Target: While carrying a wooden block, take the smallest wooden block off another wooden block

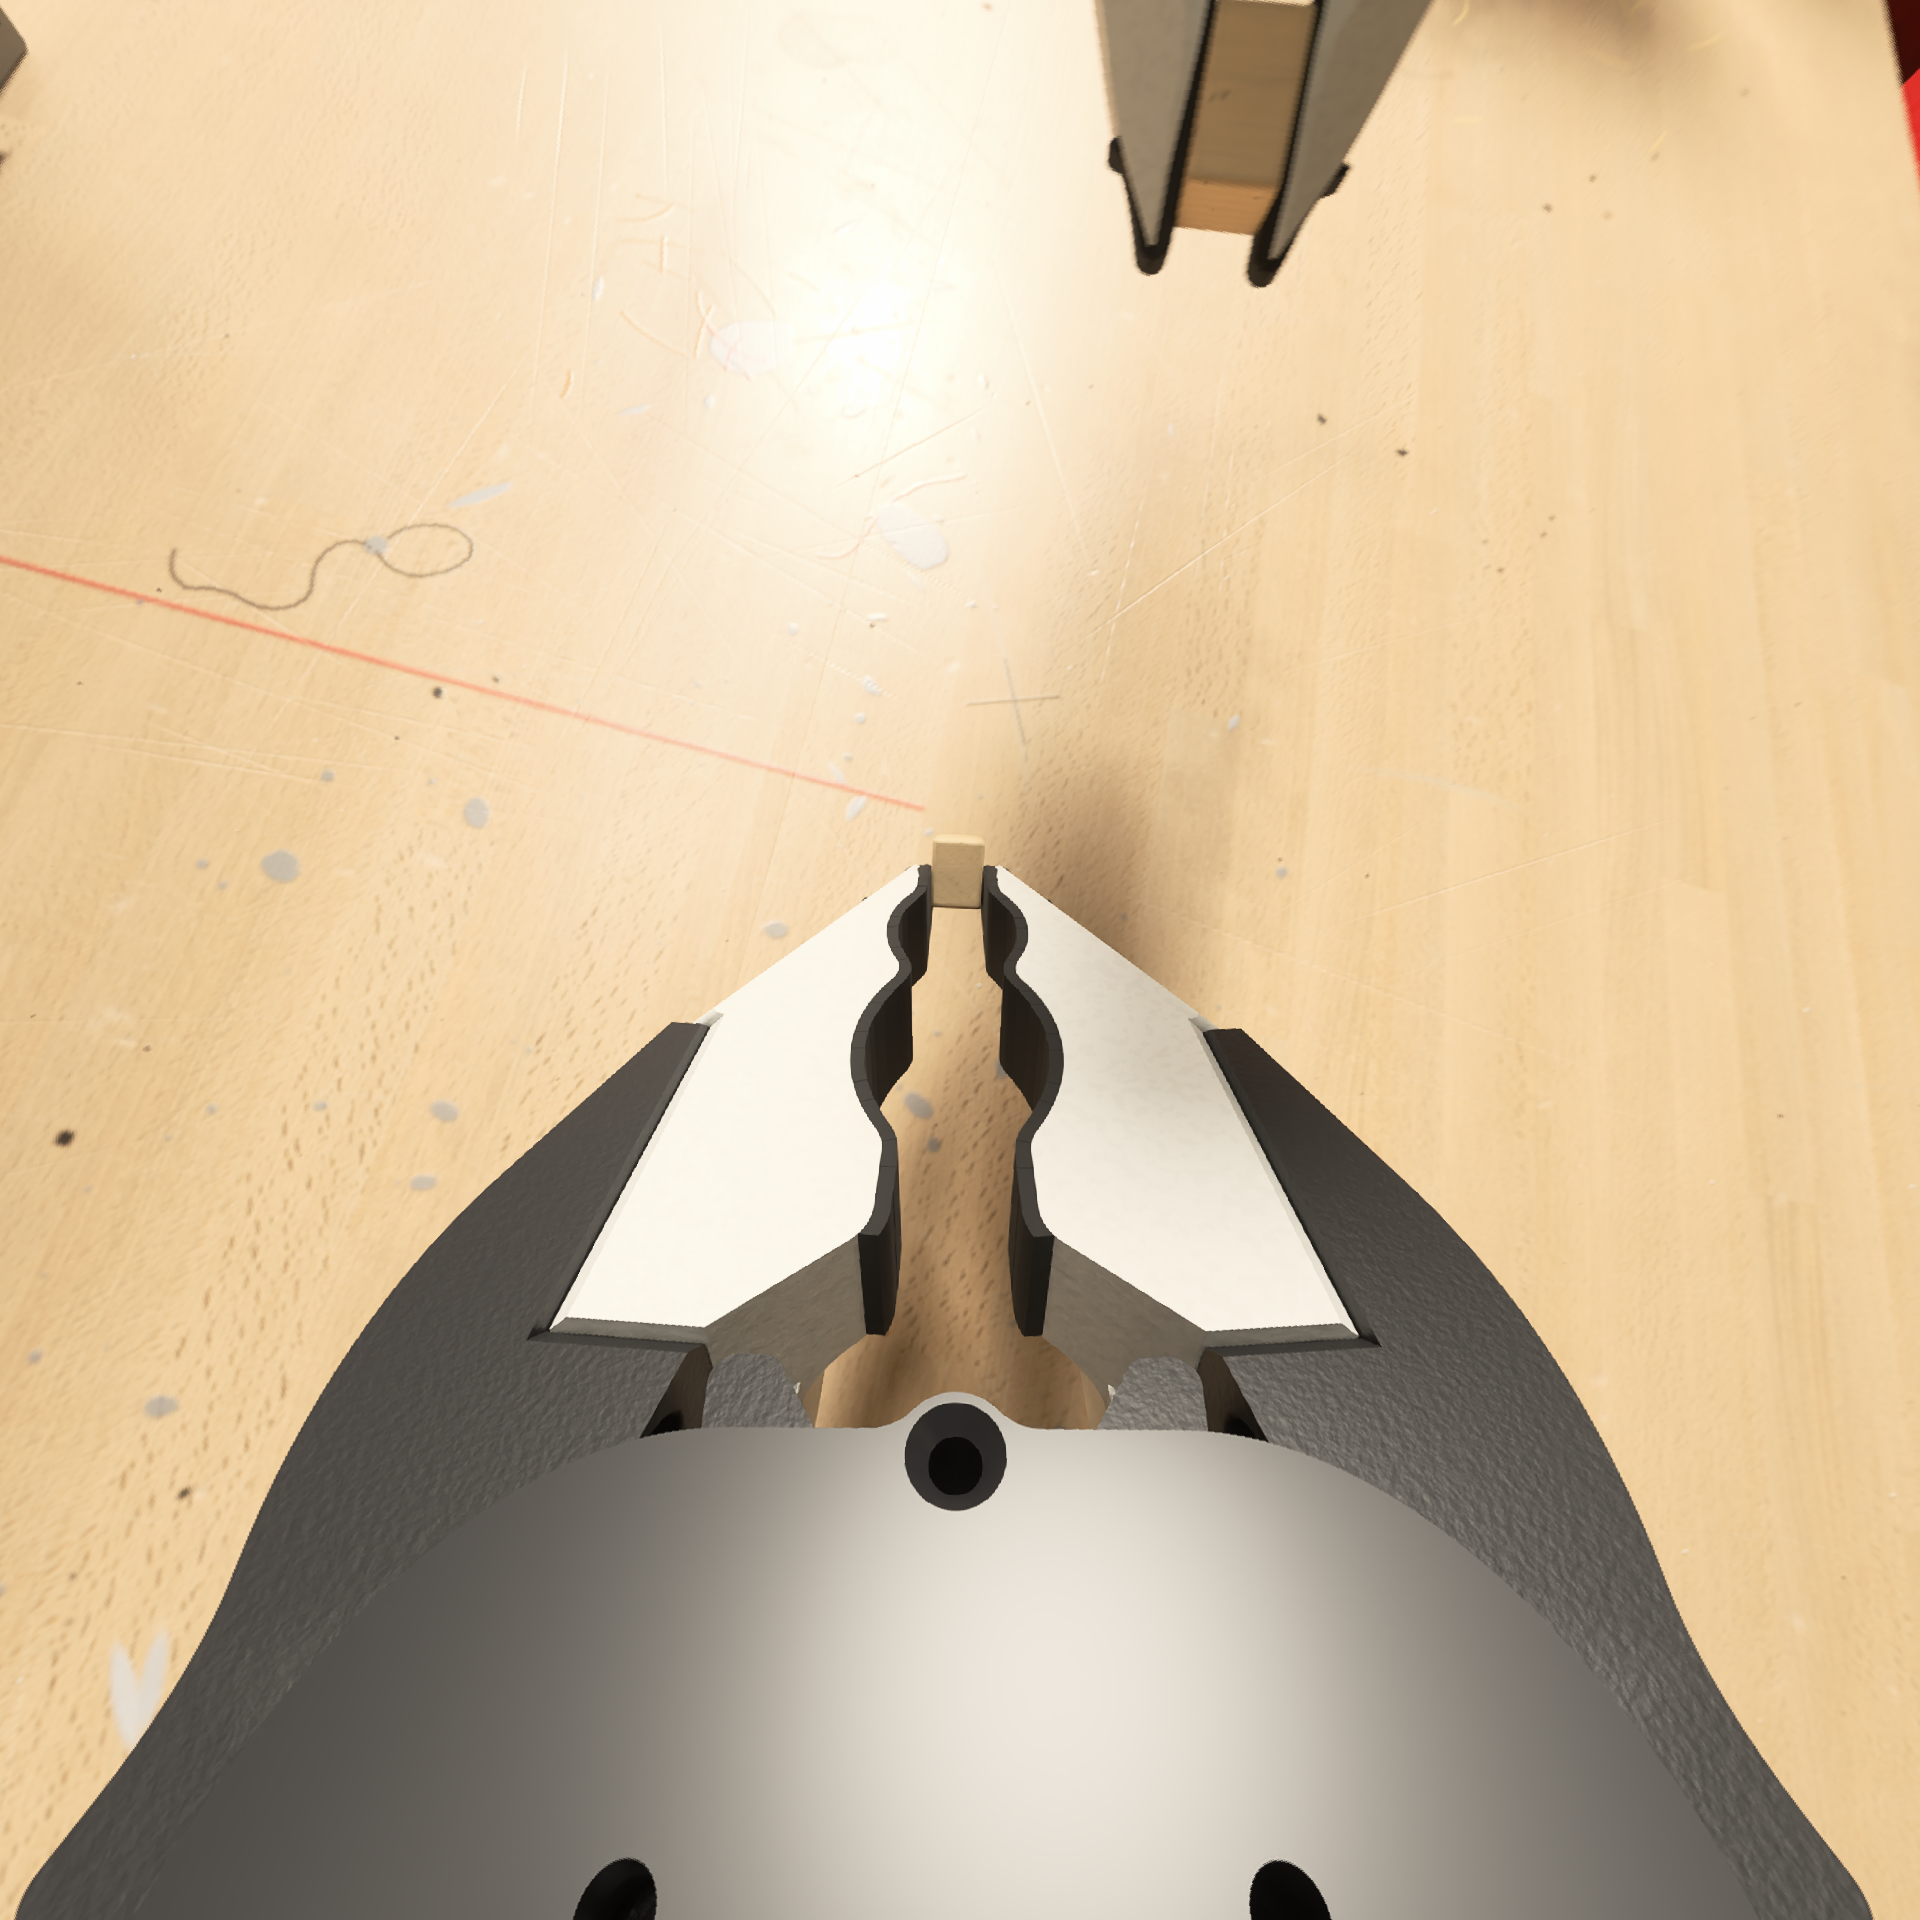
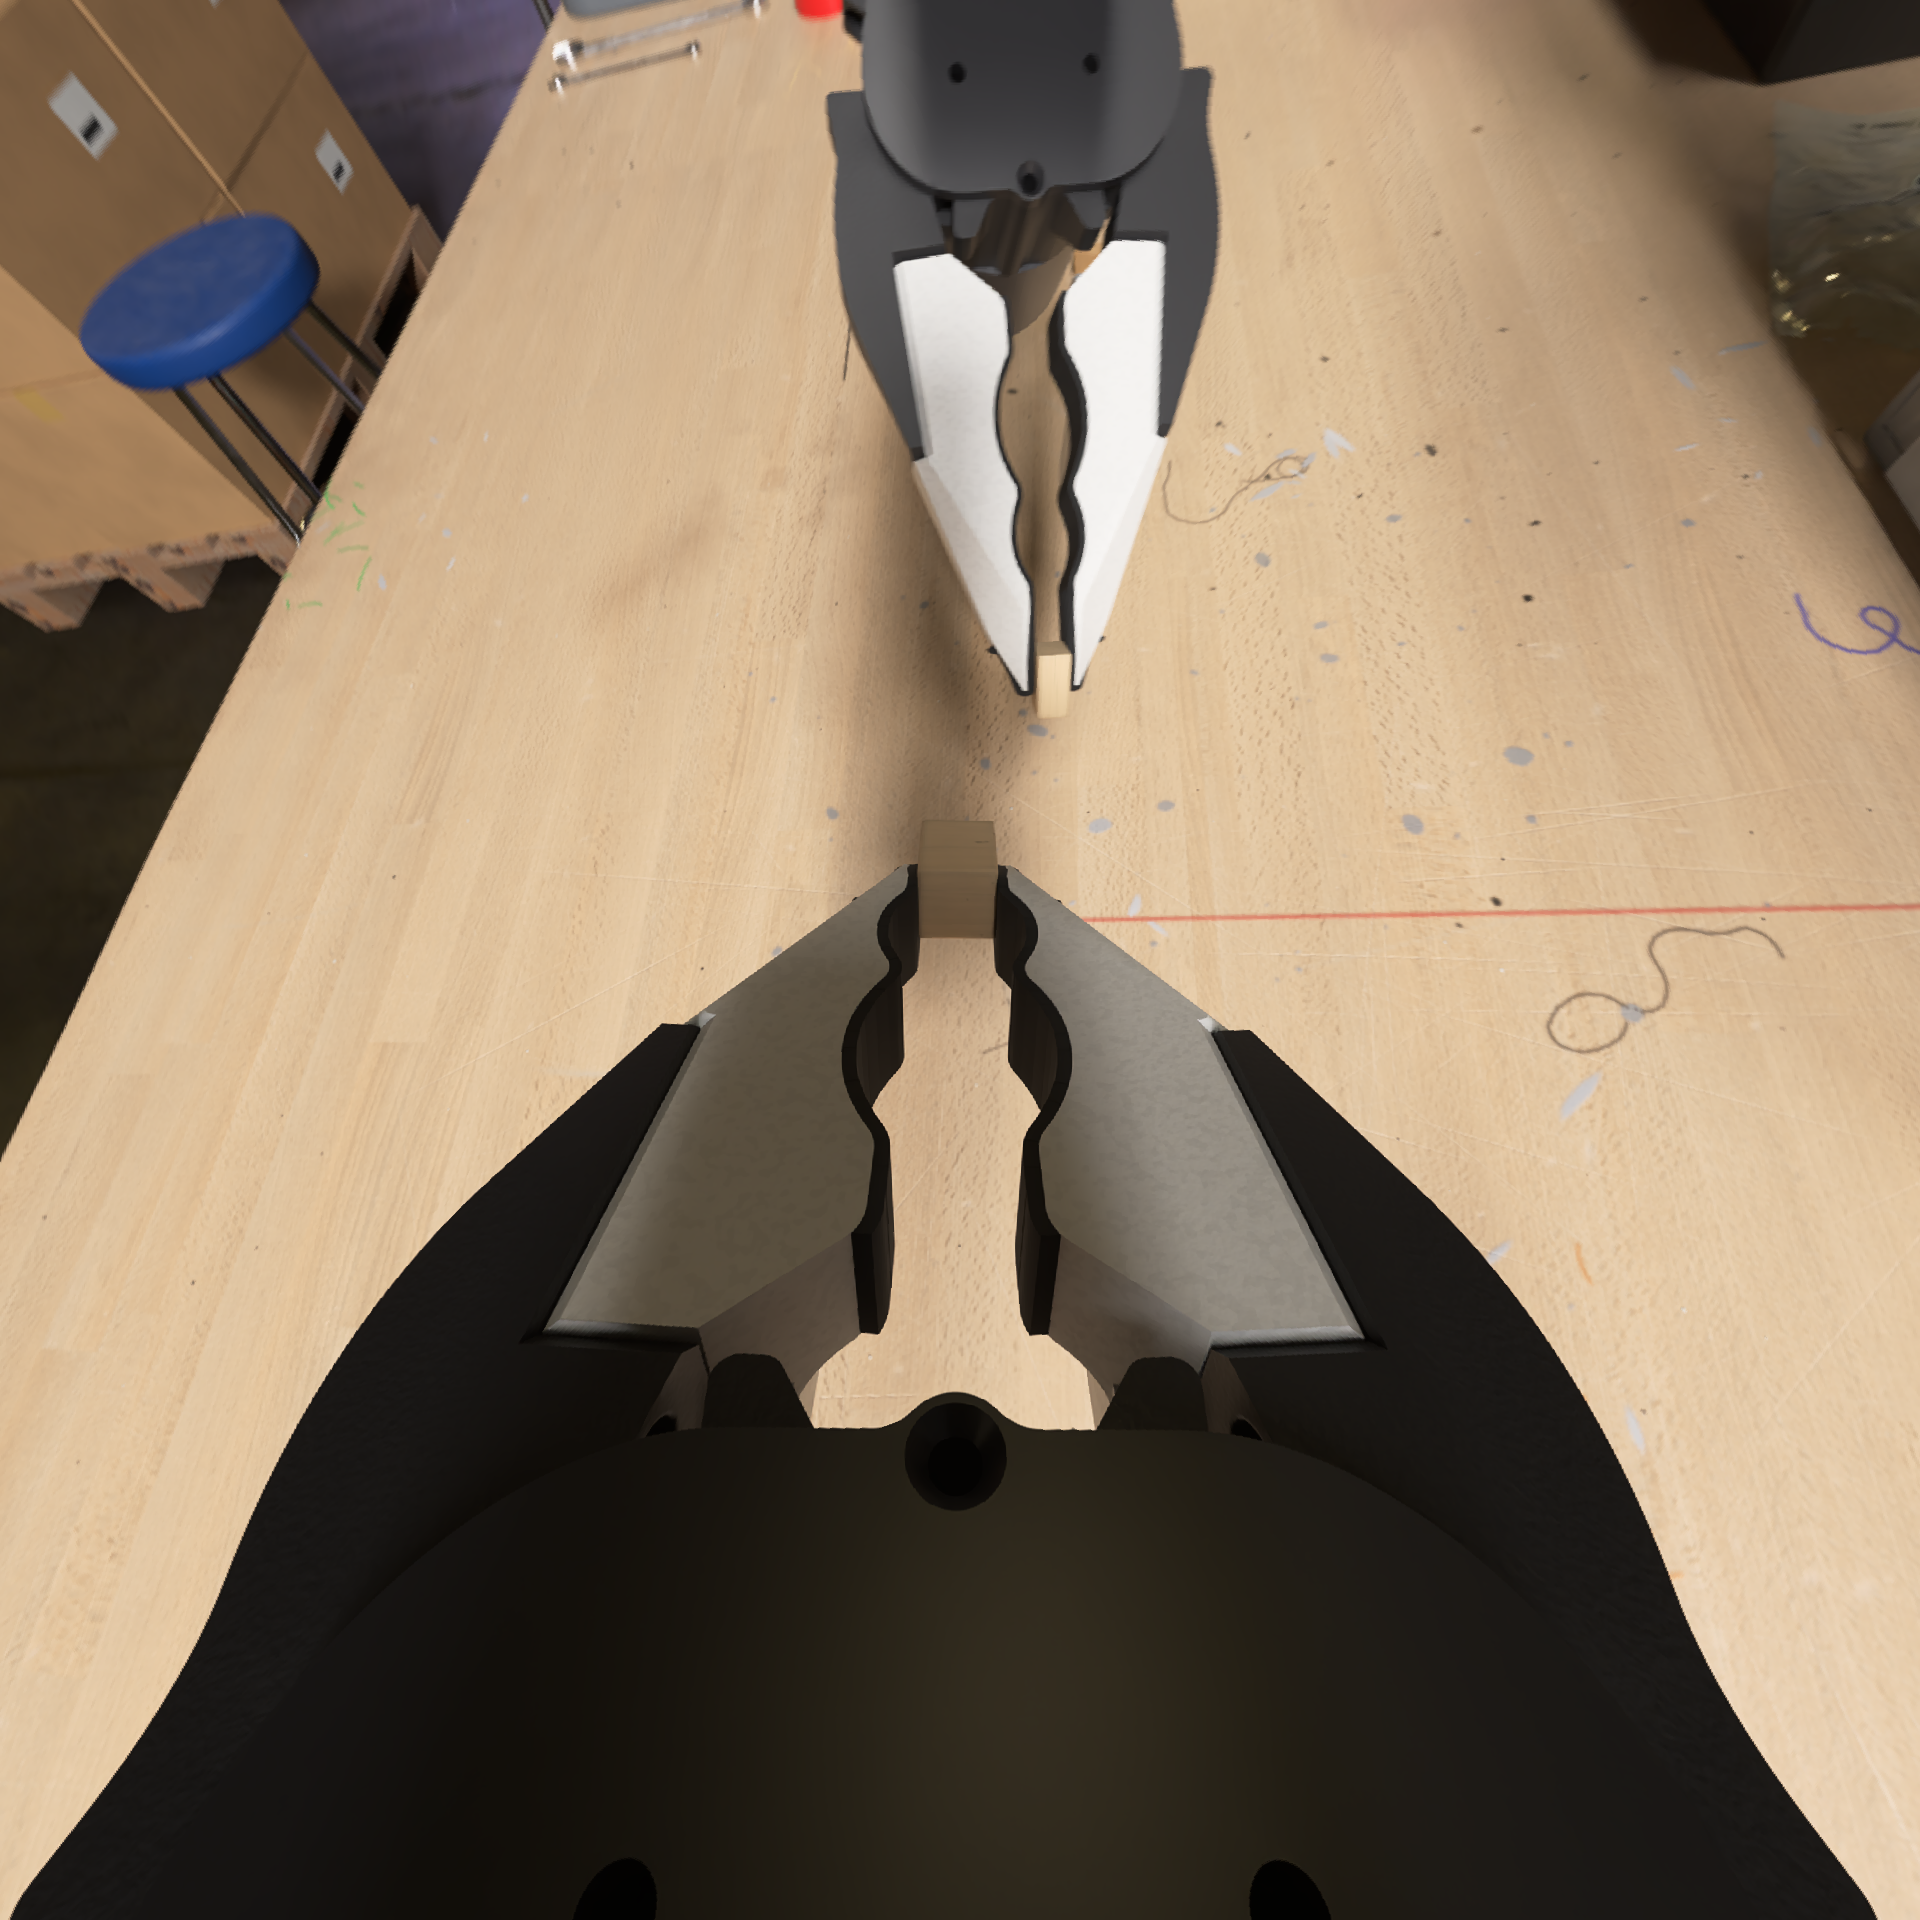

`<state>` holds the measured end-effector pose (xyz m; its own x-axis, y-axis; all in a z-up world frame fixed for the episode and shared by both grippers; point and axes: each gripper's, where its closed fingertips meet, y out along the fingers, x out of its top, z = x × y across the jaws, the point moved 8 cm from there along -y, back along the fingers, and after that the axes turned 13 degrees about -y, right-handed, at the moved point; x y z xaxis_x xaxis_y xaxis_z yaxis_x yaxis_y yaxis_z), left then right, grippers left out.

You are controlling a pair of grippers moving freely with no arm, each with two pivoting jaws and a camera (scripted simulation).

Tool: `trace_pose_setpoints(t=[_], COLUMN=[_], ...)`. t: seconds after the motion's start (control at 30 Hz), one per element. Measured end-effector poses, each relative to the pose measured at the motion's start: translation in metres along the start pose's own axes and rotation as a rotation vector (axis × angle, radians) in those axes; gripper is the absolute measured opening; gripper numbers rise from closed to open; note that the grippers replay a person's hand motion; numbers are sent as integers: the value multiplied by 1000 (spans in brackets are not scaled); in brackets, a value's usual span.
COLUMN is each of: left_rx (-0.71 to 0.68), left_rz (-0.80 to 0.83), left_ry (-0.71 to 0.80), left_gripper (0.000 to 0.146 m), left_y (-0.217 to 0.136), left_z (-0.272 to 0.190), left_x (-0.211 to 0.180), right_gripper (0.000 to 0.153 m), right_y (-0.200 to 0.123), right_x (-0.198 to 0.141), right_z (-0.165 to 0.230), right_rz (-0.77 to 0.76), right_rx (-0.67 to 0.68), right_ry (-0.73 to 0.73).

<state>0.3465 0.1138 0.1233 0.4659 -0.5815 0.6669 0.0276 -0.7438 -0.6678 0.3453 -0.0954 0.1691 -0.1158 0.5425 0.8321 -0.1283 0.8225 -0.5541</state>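
Note:
My left gripper (image 1: 957, 891) is shut on the smallest wooden block (image 1: 957, 871), a tiny pale block pinched at the fingertips above the workbench. In the right wrist view the same gripper (image 2: 1051, 673) faces me with that small block (image 2: 1052, 681) at its tip. My right gripper (image 2: 957, 902) is shut on a larger wooden block (image 2: 957, 883) and holds it off the bench. In the left wrist view the right gripper (image 1: 1205, 244) hangs at the top right with the larger block (image 1: 1242, 104) between its fingers. The two blocks are apart.
The light wooden workbench (image 2: 520, 831) bears paint specks, a red line (image 2: 1507, 914) and pencil scribbles (image 2: 1652, 987). A blue stool (image 2: 197, 296) and cardboard boxes (image 2: 135, 114) stand off the bench's left edge. Metal tools (image 2: 623, 57) lie at the far end.

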Motion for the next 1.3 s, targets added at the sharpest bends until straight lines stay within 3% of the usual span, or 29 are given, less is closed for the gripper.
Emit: trace_pose_setpoints(t=[0.3, 0.53, 0.63, 0.7, 0.9, 1.3], left_rx=[-33, -32, -35, -34, -29, -42], left_rz=[-76, -150, -175, -173, -158, -142], left_ry=[-19, -47, -50, -43, -24, -33], left_gripper=[9, 9, 9, 9, 9, 9], left_y=[-13, -26, -29, -28, -23, -17], left_z=[11, 16, 16, 15, 10, 13], left_x=[-3, -3, -3, -2, 2, -1], right_gripper=[12, 12, 12, 12, 12, 12], right_y=[14, 27, 33, 38, 66, 81], right_x=[38, 38, 25, 13, -23, -69], right_z=[6, 16, 28, 37, 56, 45], right_rz=[250, 787, 889, 958, 1081, 1196], right_rx=[-48, -502, -741, -802, -778, -613], right_ry=[-148, -518, -743, -861, -1035, -1019])
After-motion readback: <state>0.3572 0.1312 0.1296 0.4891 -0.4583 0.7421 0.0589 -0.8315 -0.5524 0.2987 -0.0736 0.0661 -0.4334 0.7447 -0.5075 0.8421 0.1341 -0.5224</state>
